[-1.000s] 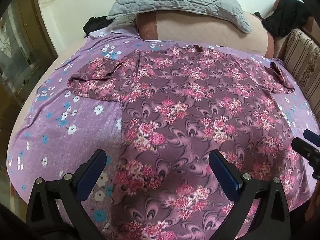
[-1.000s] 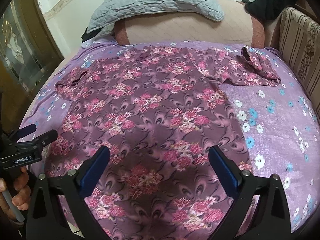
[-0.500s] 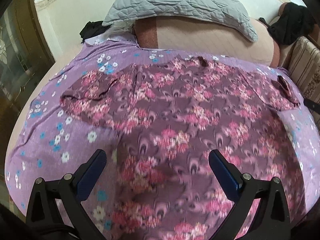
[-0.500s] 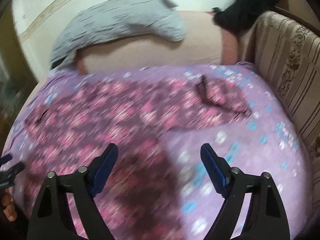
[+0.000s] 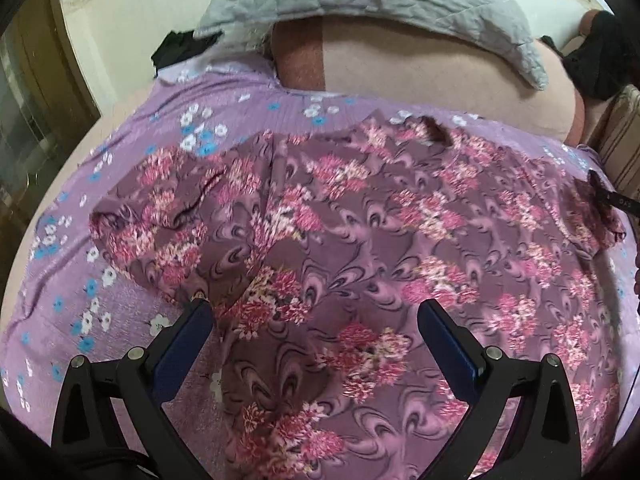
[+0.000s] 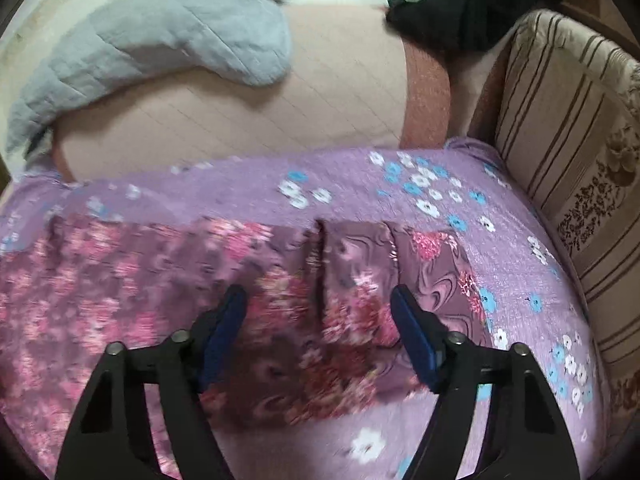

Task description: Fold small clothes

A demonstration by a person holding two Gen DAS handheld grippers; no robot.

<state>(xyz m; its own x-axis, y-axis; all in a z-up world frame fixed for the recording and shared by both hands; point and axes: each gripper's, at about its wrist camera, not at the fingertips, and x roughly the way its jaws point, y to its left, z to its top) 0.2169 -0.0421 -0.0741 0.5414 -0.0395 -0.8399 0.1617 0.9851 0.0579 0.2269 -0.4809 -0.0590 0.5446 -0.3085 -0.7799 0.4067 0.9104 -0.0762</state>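
Observation:
A maroon shirt with pink flowers [image 5: 380,240] lies spread flat on the purple flowered bedsheet [image 5: 80,280]. My left gripper [image 5: 316,314] is open low over the shirt's body, its left finger [image 5: 188,336] at the armpit below the left sleeve [image 5: 160,220]. In the right wrist view, my right gripper [image 6: 320,300] hangs over the right sleeve [image 6: 360,264]. Its jaws are closing, with the sleeve's folded cloth lying between them and the pads not pressing on it. The right gripper's tip [image 5: 622,201] shows at the left wrist view's right edge, by the sleeve.
A pink bolster [image 6: 240,120] with a grey quilted pillow [image 6: 140,48] on it lies at the head of the bed. A black garment [image 6: 480,0] sits at the back right. A striped upholstered side [image 6: 560,140] borders the bed's right edge; a door [image 5: 24,100] stands left.
Both grippers moved up the shirt toward the sleeves. The right one swung far to the right, onto the right sleeve, and its jaws narrowed. The left one neared the left sleeve.

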